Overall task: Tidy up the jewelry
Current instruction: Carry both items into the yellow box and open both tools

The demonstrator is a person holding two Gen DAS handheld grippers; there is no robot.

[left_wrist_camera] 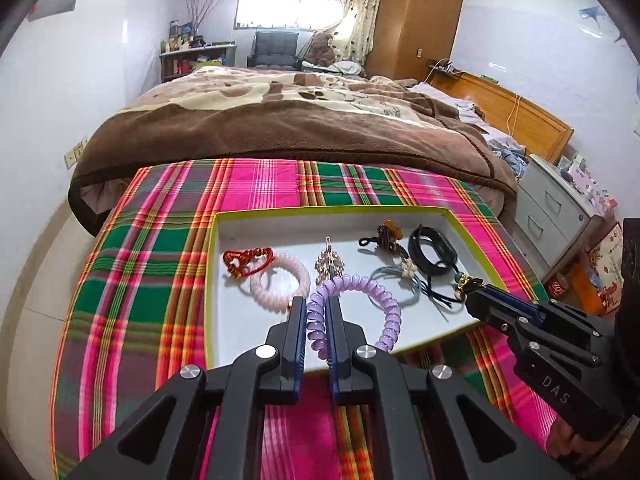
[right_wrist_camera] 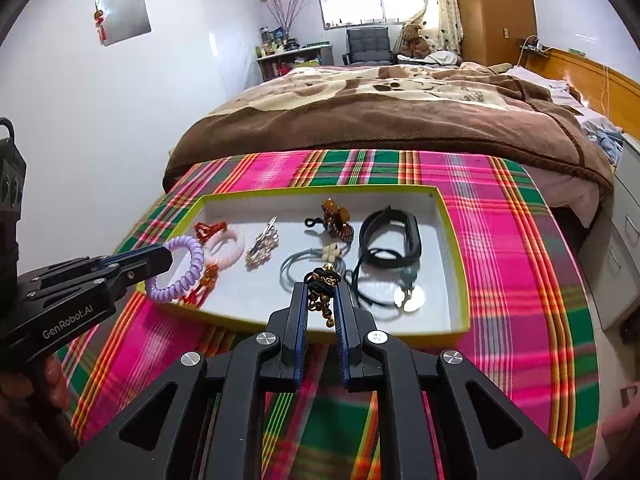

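A shallow white tray with a yellow-green rim (left_wrist_camera: 212,264) (right_wrist_camera: 456,240) lies on a plaid cloth. My left gripper (left_wrist_camera: 316,304) (right_wrist_camera: 168,258) is shut on a purple spiral hair tie (left_wrist_camera: 384,304) (right_wrist_camera: 188,272) and holds it over the tray's near left part. My right gripper (right_wrist_camera: 320,290) (left_wrist_camera: 470,294) is shut on a black cord ornament with gold beads (right_wrist_camera: 322,280) over the tray's near edge. In the tray lie a pink spiral tie (left_wrist_camera: 280,276), a red knot ornament (left_wrist_camera: 244,260), a silver hair clip (right_wrist_camera: 262,246), a brown claw clip (right_wrist_camera: 336,216), a grey flower tie (right_wrist_camera: 316,260) and a black band (right_wrist_camera: 390,236).
The plaid cloth (right_wrist_camera: 520,248) covers the tabletop. A bed with a brown blanket (left_wrist_camera: 280,128) stands right behind the table. A grey drawer cabinet (left_wrist_camera: 556,216) is at the right. White wall is at the left.
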